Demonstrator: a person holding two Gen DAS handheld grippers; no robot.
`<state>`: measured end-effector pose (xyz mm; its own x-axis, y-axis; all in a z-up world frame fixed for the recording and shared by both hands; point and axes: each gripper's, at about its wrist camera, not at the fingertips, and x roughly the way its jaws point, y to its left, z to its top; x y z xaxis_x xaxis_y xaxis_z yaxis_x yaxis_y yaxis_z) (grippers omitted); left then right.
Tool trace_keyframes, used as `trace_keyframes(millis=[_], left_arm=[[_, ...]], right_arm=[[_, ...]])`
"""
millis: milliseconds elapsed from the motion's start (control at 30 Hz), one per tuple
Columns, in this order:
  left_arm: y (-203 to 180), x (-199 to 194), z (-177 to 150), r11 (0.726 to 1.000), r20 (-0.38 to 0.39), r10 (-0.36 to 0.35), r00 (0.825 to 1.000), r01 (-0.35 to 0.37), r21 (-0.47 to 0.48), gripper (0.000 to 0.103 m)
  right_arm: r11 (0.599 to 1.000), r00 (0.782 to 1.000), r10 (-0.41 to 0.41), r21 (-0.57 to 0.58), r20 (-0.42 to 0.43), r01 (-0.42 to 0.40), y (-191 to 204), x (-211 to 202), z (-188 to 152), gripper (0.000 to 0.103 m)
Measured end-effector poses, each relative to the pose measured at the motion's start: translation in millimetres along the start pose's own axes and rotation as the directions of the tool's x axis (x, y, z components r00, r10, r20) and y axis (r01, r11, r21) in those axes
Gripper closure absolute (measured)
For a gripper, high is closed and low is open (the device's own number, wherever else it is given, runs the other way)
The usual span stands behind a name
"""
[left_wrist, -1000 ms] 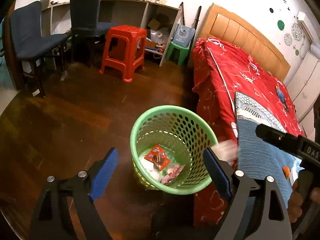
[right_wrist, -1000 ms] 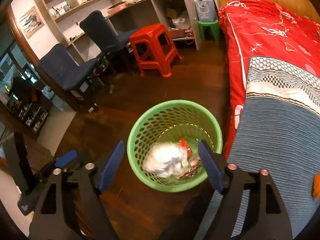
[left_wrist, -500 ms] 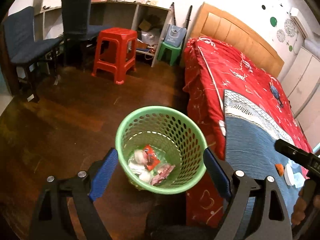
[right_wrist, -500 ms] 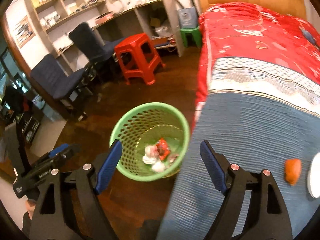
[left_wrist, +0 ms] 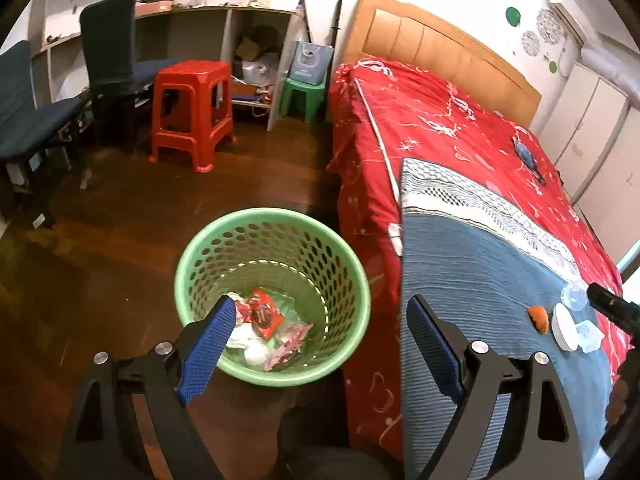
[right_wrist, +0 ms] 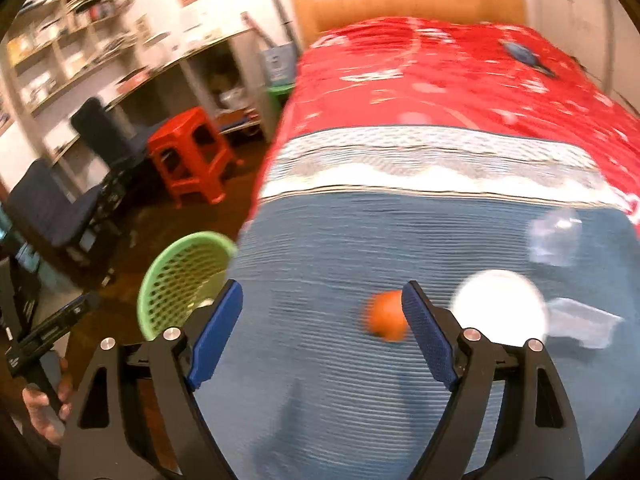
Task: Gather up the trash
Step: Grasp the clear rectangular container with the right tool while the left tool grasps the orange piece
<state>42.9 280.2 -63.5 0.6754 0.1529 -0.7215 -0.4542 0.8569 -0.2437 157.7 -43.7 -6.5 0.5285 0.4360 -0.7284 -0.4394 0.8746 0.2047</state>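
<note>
A green perforated trash basket (left_wrist: 256, 224) stands on the dark wood floor beside the bed, holding a red wrapper (left_wrist: 264, 314), crumpled white paper and other scraps. My left gripper (left_wrist: 320, 312) hovers open over its near rim with nothing between its fingers. My right gripper (right_wrist: 320, 296) is over the blue blanket (right_wrist: 360, 240), its jaws opening and empty. An orange scrap (right_wrist: 384, 316) lies just inside its right finger. To the right lie a white round lid (right_wrist: 500, 304) and clear plastic containers (right_wrist: 580, 320). The same pieces show in the left wrist view: orange scrap (left_wrist: 538, 317), lid (left_wrist: 564, 326).
The bed has a red cover (left_wrist: 440, 128) and a wooden headboard (left_wrist: 440, 48). A red stool (left_wrist: 192, 108), a small green stool (left_wrist: 302, 96), dark blue chairs (left_wrist: 108, 52) and shelves line the far wall. A person's hand (right_wrist: 44, 408) holds the left gripper's handle.
My right gripper swung right from above the basket to over the blue blanket, near the orange scrap. The white wad it held now lies in the basket. The left gripper drifted slightly.
</note>
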Motion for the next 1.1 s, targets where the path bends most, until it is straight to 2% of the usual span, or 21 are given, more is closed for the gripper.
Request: trace_keyframes(millis=[167, 267, 367, 600, 833, 1100], left_arm=[[-17, 3, 0, 1.000, -0.008, -0.009, 1.000, 0.009, 0.029, 0.019], [-26, 5, 0, 0.999, -0.017, -0.015, 1.000, 0.015, 0.042, 0.019], [-35, 9, -1, 0.998, -0.028, -0.019, 0.999, 0.021, 0.054, 0.019], [-58, 16, -1, 0.995, -0.048, -0.036, 0.998, 0.040, 0.094, 0.018], [-86, 23, -1, 0.988, -0.068, -0.065, 0.996, 0.073, 0.133, 0.017], [-138, 37, 1, 0.968, -0.097, -0.129, 0.987, 0.146, 0.202, 0.017]], right_arm=[[0.989, 0.992, -0.124, 0.078, 0.008, 0.123, -60, -13, 1, 0.019], [0.965, 0.975, -0.220, 0.145, -0.017, 0.221, -107, -17, -2, 0.017], [0.944, 0.962, -0.270, 0.185, -0.044, 0.273, -139, -17, -7, 0.017], [0.928, 0.955, -0.277, 0.228, -0.102, 0.294, -181, -12, -20, 0.013], [0.929, 0.947, -0.284, 0.203, -0.147, 0.310, -187, 6, -27, 0.011], [0.928, 0.955, -0.260, 0.236, -0.144, 0.288, -199, 14, -36, 0.014]])
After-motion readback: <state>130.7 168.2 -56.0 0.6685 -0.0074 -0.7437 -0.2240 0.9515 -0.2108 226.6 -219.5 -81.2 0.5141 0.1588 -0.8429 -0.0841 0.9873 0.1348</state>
